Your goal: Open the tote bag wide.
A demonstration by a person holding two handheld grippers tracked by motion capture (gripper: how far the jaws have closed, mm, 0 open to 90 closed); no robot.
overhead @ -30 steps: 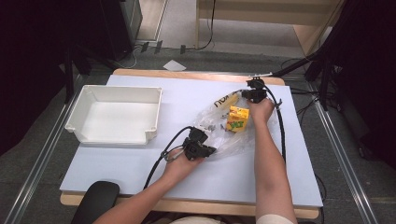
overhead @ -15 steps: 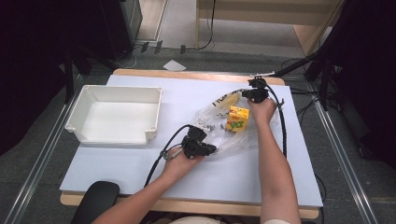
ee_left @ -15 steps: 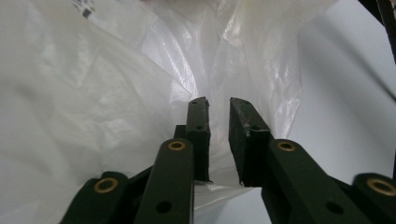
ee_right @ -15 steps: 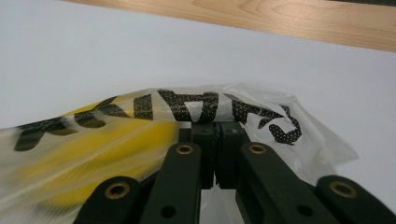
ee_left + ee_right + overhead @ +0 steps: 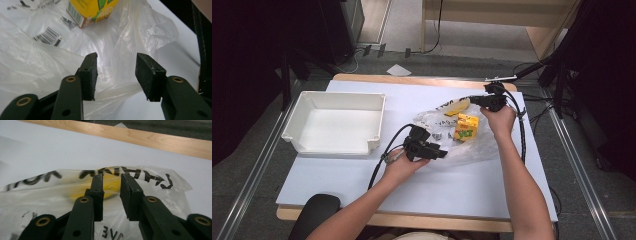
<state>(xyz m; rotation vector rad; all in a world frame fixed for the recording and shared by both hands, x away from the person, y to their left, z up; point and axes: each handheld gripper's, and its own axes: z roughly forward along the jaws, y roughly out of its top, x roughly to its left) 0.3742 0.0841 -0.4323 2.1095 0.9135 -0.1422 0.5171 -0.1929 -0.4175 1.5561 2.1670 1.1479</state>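
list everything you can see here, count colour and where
plastic bag: 1, clear with black print, flat on the table right of centre
carton: 1, yellow and green, on the bag
yellow thing: 1, under the bag's far edge, blurred
tray: 1, white, table's left side
table: 1, pale top, wooden edge
left gripper: 1, black, open, at the bag's near edge
right gripper: 1, black, open, at the bag's far edge

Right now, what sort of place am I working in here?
Probably a lab or recording workspace, not a home: a plain white-topped table with a wooden edge, metal rails on the floor beside it, cables trailing across the grey floor, and dark stands around it.
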